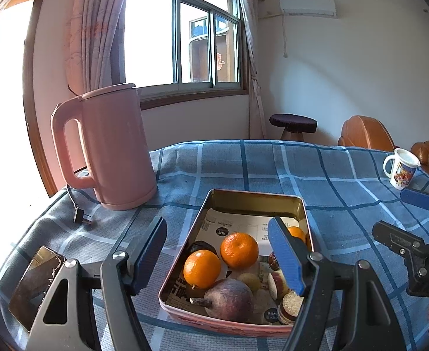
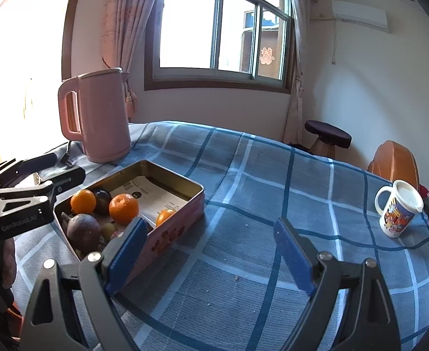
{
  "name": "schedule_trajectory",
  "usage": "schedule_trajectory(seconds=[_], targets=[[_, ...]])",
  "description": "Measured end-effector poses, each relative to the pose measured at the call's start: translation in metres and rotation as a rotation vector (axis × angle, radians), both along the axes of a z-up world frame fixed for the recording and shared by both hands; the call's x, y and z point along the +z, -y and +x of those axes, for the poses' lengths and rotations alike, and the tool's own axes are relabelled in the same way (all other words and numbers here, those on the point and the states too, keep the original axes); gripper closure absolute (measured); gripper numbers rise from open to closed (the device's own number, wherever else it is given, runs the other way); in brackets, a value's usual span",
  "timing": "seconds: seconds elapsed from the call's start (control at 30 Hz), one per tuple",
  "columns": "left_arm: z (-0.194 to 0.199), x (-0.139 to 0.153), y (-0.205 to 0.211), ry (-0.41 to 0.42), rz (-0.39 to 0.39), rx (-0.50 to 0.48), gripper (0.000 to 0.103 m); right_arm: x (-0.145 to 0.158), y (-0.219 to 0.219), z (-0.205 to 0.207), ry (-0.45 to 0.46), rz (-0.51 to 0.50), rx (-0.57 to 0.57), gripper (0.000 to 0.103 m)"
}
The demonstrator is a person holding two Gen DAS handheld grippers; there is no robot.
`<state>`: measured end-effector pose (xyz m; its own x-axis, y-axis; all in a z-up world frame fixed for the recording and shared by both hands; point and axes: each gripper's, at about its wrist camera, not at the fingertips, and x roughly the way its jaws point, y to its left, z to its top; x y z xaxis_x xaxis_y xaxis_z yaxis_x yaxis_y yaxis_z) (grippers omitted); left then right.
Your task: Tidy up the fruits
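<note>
A blue checked cloth (image 1: pixel 316 181) covers the desk by a sunlit window (image 1: pixel 182 38). The left tongs (image 1: pixel 223 256) gape wide, empty, over a shiny metal tin (image 1: pixel 255 201) of round oranges (image 1: pixel 239 250). The right tongs (image 2: pixel 211 256), wide and empty, hover right of it. A smooth pink kettle (image 1: pixel 112 146) stands beyond.

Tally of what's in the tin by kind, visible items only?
Oranges: 3
Dark purple round fruits: 2
Small yellow-green fruit: 1
Total: 6 clearly countable in the tin; more items sit at its right side in the left wrist view, partly hidden by that tool's finger, kind unclear.
</note>
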<state>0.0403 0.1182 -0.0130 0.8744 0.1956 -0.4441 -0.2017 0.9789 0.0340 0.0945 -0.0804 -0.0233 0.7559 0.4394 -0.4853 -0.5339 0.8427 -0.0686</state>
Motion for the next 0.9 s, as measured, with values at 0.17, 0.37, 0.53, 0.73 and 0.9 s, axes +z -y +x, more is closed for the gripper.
schedule_trajectory(seconds=[0.17,0.37,0.53,0.73,0.9], targets=[[-0.001,0.001,0.005,0.009,0.019,-0.005,0.030,0.002,0.004,-0.003,0.010,0.001,-0.009,0.012],[-0.003,0.004,0.008,0.021,0.021,-0.008,0.021,0.008,0.012,-0.005,0.024,0.014,-0.022,0.012],[-0.003,0.004,0.009,0.024,0.028,-0.004,0.020,0.012,0.017,-0.008,0.038,0.024,-0.027,0.012],[0.000,0.000,0.008,0.004,0.007,-0.010,0.017,0.010,0.018,-0.008,0.033,0.022,-0.029,0.012],[-0.001,-0.002,0.010,0.007,0.021,-0.011,0.016,0.007,0.022,-0.006,0.024,0.023,-0.036,0.012]])
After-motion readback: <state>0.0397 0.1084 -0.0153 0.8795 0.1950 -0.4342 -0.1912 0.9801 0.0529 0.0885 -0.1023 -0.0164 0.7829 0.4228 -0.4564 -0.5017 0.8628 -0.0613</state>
